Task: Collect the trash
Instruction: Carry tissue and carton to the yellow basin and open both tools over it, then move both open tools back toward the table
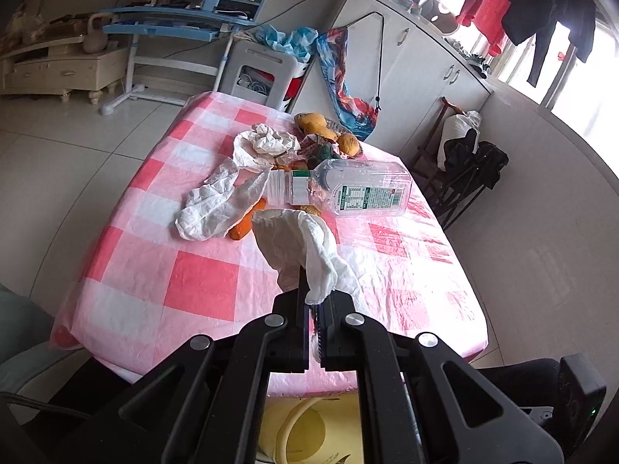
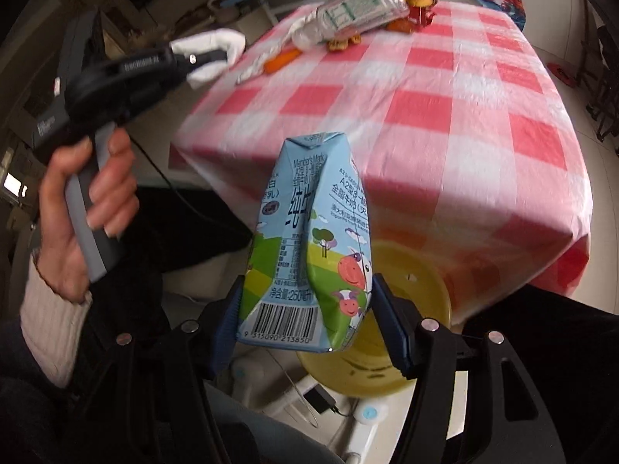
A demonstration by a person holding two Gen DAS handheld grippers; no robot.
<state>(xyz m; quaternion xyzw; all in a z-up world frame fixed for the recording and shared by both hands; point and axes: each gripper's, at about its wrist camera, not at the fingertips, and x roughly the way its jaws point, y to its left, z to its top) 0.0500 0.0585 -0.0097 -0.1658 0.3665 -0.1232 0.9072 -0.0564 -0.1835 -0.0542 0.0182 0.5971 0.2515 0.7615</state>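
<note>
My left gripper (image 1: pixel 311 301) is shut on a white tissue (image 1: pixel 298 239) that hangs above the near part of the pink checked table (image 1: pixel 174 255). The right wrist view also shows this gripper (image 2: pixel 211 60) with its tissue (image 2: pixel 216 44), held in a person's hand (image 2: pixel 89 208). My right gripper (image 2: pixel 305 297) is shut on a light blue milk carton (image 2: pixel 309 208), whose sides are dented between the pads. The carton hangs off the table's near corner, over a yellow bin (image 2: pixel 418 301). Farther back on the table lie a clear plastic bottle (image 1: pixel 348 189), more white tissues (image 1: pixel 216 201) and an orange scrap (image 1: pixel 247 220).
The yellow bin (image 1: pixel 305 425) stands on the floor below the table's near edge, beside the person's dark-clad legs. Food scraps and wrappers (image 1: pixel 329 135) lie behind the bottle. A dark chair (image 1: pixel 456 162) and white cabinets (image 1: pixel 406 77) stand to the right of the table.
</note>
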